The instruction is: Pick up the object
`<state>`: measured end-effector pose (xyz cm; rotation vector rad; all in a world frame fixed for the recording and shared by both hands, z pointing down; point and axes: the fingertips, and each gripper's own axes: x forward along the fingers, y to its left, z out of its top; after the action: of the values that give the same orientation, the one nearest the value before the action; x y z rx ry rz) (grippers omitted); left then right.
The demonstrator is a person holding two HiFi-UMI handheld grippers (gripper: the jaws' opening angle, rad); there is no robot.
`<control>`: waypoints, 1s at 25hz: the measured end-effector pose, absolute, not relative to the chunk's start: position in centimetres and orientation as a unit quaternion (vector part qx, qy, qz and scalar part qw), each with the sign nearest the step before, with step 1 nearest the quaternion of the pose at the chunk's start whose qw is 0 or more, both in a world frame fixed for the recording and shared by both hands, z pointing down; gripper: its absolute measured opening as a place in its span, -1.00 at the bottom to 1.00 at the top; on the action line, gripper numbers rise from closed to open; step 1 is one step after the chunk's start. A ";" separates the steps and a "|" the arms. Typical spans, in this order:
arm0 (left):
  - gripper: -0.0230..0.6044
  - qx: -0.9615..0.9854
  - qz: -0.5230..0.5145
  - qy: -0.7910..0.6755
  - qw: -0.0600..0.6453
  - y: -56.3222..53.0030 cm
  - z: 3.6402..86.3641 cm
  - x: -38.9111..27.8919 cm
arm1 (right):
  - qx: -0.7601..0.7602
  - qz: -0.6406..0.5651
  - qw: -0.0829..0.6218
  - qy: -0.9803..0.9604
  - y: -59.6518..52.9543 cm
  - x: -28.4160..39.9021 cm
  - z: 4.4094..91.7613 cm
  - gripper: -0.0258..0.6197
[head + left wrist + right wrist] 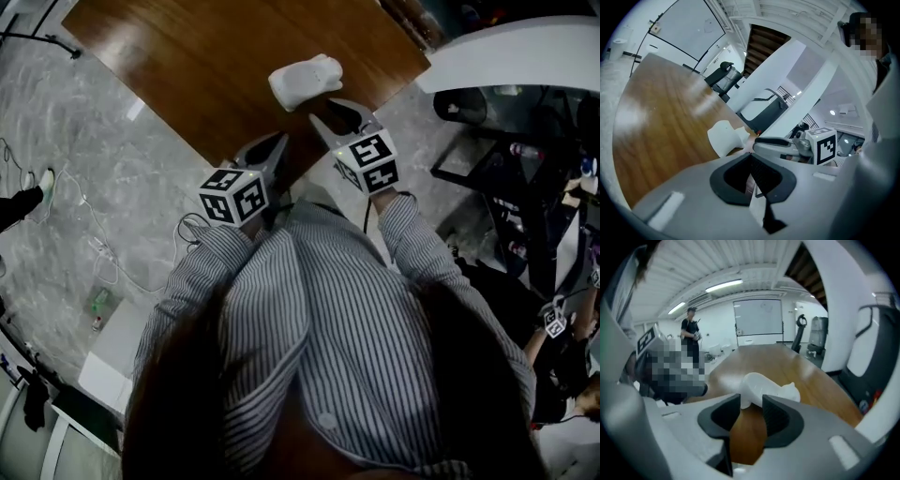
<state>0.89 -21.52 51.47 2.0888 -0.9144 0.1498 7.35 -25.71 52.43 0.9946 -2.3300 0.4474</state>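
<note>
Two grippers: your right gripper (336,111) is nearer, jaws apart w/ nothing held, white object (305,82) just ahead on bench (187,56), long axis crosswise; left gripper (279,142) closed, empty.

One white object (306,82) on one wooden bench (216,66); two grippers, the left gripper (277,142) and the right gripper (336,112); two fingers (780,416) on each, four altogether; two marker cubes, the left cube (232,195) and the right cube (368,161); one standing person (689,333) in black beyond the bench.
</note>
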 end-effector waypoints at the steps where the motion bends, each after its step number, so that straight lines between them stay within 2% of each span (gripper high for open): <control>1: -0.92 0.830 0.062 -0.364 0.417 -21.4 51.7 1.0 | 0.354 0.126 0.312 -0.873 -25.9 7.1 52.9 -0.49; 5: -0.92 0.825 0.066 -0.368 0.425 -21.5 52.4 1.3 | 0.293 -0.050 0.425 -0.855 -26.9 6.7 55.0 -0.42; 10: -0.92 0.814 0.062 -0.384 0.432 -22.1 53.0 0.5 | 0.231 -0.181 0.484 -0.824 -28.0 5.8 57.1 -0.37; 17: -0.92 0.802 0.054 -0.400 0.440 -22.6 53.4 -0.5 | 0.216 -0.279 0.508 -0.786 -29.2 4.7 58.3 -0.35; 25: -0.92 0.797 0.057 -0.404 0.446 -22.3 53.6 -0.4 | 0.260 -0.285 0.503 -0.774 -30.4 4.4 59.4 -0.37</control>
<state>-0.39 -22.28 53.64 1.9737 -1.0007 0.1401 4.35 -30.43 59.42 0.6284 -1.8687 -0.6894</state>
